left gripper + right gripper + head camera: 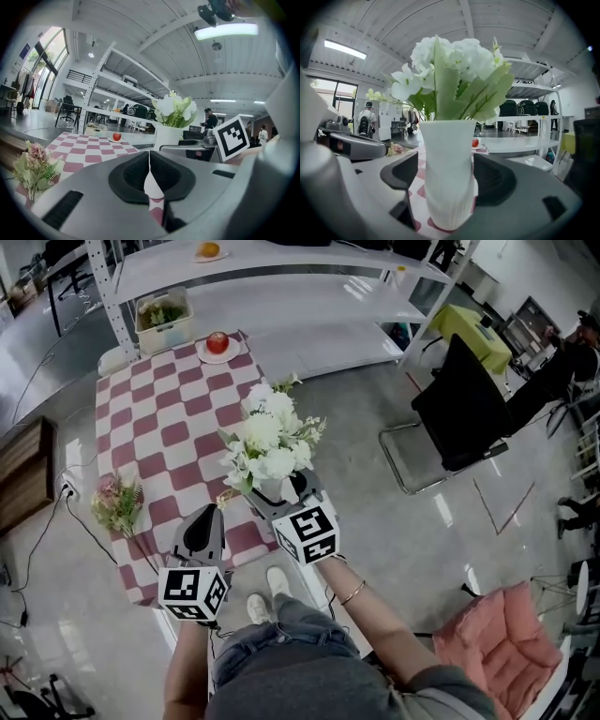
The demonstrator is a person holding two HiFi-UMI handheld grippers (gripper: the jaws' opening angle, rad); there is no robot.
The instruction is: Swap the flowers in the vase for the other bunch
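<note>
Checked table (159,418), head view. White vase (273,489) upright near the table's near right corner, packed with white flowers (267,437). Pink bunch (117,503) lies flat at the table's left edge, well apart from the vase, stems pointing to the near corner. Right gripper (446,168): jaws spread wide, one on either side of the vase's lower body; clear gap on the left side, right side close, no clamping seen, vase base sitting on the cloth. Left gripper (208,514): jaws clenched together on nothing, pads meeting along a thin seam, hovering over the near edge of the table between the pink bunch and the vase, pointing up the table. Far end of the table: apple (217,341) on a small plate, and beside it a white bin (163,321) with greenery. Black chair (464,409) on the floor to the right.
</note>
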